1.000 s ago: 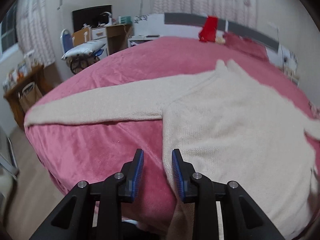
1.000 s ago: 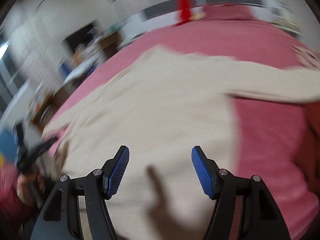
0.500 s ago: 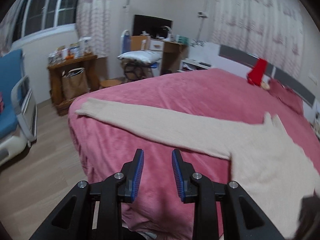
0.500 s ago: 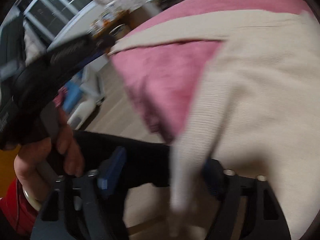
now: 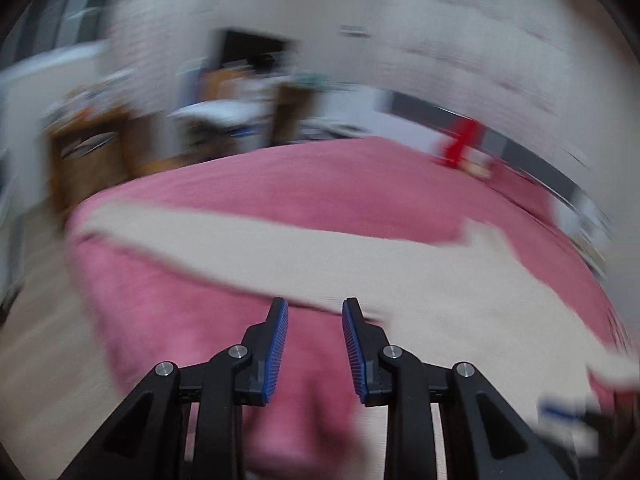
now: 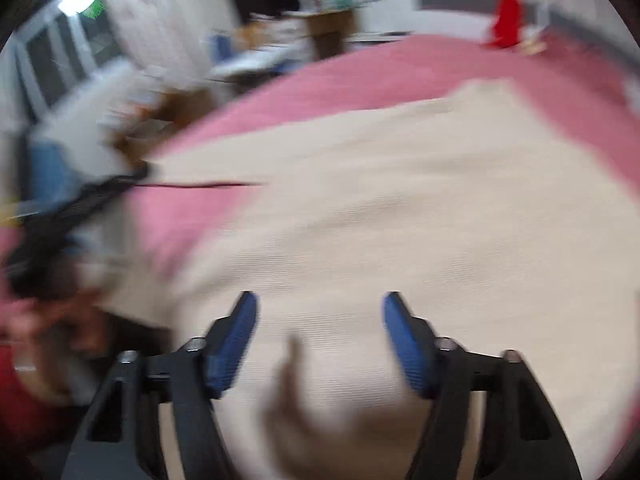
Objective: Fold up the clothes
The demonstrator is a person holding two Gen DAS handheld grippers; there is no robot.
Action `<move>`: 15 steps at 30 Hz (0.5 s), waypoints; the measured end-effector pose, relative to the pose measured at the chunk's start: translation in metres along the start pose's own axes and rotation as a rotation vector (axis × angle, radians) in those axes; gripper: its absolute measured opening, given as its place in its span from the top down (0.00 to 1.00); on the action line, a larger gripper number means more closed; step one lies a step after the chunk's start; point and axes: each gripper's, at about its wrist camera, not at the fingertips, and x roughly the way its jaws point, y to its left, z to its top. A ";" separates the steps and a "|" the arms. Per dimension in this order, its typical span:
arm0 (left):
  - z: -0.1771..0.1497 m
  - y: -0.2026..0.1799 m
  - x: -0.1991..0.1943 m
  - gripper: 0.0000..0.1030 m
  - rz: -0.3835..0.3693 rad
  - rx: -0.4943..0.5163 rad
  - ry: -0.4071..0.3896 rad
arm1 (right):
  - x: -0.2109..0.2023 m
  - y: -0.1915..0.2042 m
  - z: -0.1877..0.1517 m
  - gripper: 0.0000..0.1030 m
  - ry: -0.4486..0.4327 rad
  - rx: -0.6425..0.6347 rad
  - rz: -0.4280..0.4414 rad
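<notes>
The sweater (image 6: 420,208) lies spread on the bed (image 5: 320,188); its sleeve (image 5: 248,256) runs left, ahead of the left gripper (image 5: 315,308).

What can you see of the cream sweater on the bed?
The cream sweater is a knitted, long-sleeved garment lying flat and unfolded on the pink bedspread. One long sleeve stretches out straight toward the bed's edge. Its body spreads wide below the right tongs, whose jaws are closing with nothing gripped between them. Blur hides finer detail.

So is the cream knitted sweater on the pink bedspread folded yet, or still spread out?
Still spread out: the cream knitted sweater lies flat on the pink bedspread, its long sleeve stretched sideways, no fold visible despite blur.
</notes>
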 end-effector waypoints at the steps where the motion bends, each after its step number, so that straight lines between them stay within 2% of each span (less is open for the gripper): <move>1: -0.002 -0.019 0.006 0.73 -0.043 0.067 0.013 | -0.001 -0.012 0.000 0.40 0.013 -0.013 -0.081; 2: -0.008 -0.039 0.016 0.72 -0.066 0.147 0.045 | 0.001 -0.023 0.000 0.40 0.045 -0.035 -0.140; 3: -0.014 -0.059 0.028 0.72 -0.086 0.231 0.082 | 0.006 -0.032 -0.004 0.40 0.101 -0.043 -0.162; 5: -0.033 -0.081 0.060 0.72 -0.043 0.343 0.229 | 0.015 -0.050 -0.014 0.40 0.214 -0.058 -0.204; 6: -0.043 -0.092 0.077 0.73 -0.016 0.395 0.308 | 0.016 -0.060 -0.024 0.37 0.265 -0.044 -0.205; 7: -0.051 -0.095 0.087 0.73 -0.004 0.411 0.367 | 0.008 -0.064 -0.035 0.34 0.279 -0.036 -0.182; 9: -0.057 -0.098 0.079 0.73 0.003 0.449 0.350 | -0.008 -0.072 -0.057 0.34 0.306 -0.020 -0.136; 11: -0.067 -0.104 0.071 0.73 -0.015 0.520 0.377 | -0.028 -0.077 -0.079 0.34 0.319 -0.002 -0.104; 15: -0.090 -0.110 0.051 0.73 0.049 0.689 0.355 | -0.061 -0.074 -0.122 0.33 0.363 0.001 -0.088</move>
